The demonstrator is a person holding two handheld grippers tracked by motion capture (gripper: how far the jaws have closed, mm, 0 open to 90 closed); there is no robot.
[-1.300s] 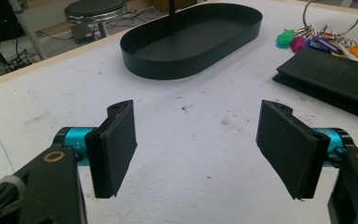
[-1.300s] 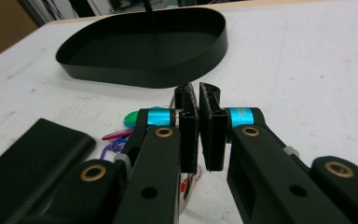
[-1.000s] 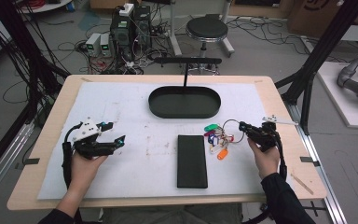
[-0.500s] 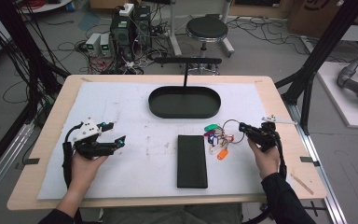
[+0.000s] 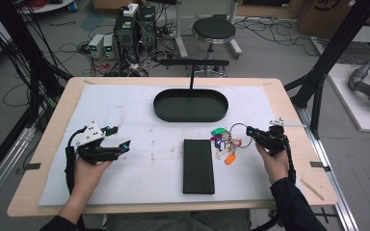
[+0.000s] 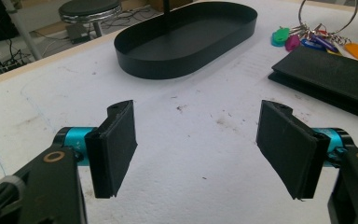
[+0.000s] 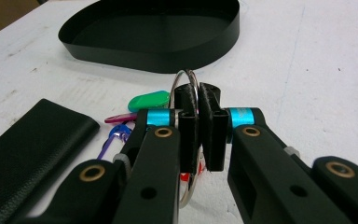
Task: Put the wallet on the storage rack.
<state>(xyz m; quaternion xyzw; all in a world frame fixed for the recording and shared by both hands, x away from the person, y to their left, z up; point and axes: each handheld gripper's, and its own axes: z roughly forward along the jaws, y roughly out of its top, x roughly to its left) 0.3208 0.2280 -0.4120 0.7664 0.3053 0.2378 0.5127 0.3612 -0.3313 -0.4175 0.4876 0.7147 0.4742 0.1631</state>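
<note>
The desk [image 5: 289,103] carried a white mat, and toward its far side sat a black oval tray [image 5: 191,105] with a thin post rising from its back rim. Nearer the person, a flat black wallet [image 5: 198,165] lay lengthwise on the mat, well apart from the tray. Just to its right lay a bunch of keys [image 5: 224,143] with green, purple, blue and orange tags, strung on a large metal ring [image 7: 186,88]. The right tongs [image 5: 250,131], held in the person's right hand [image 5: 273,161], were pressed together on that ring; in the right gripper view the wire ran between the 2 pads [image 7: 211,123], with the tags fanned out to the left on the mat. The left tongs [image 5: 117,137] hovered over bare mat at the desk's left side, spread wide with nothing between them, and the left gripper view looked across the mat toward the tray, wallet and tags.
</note>
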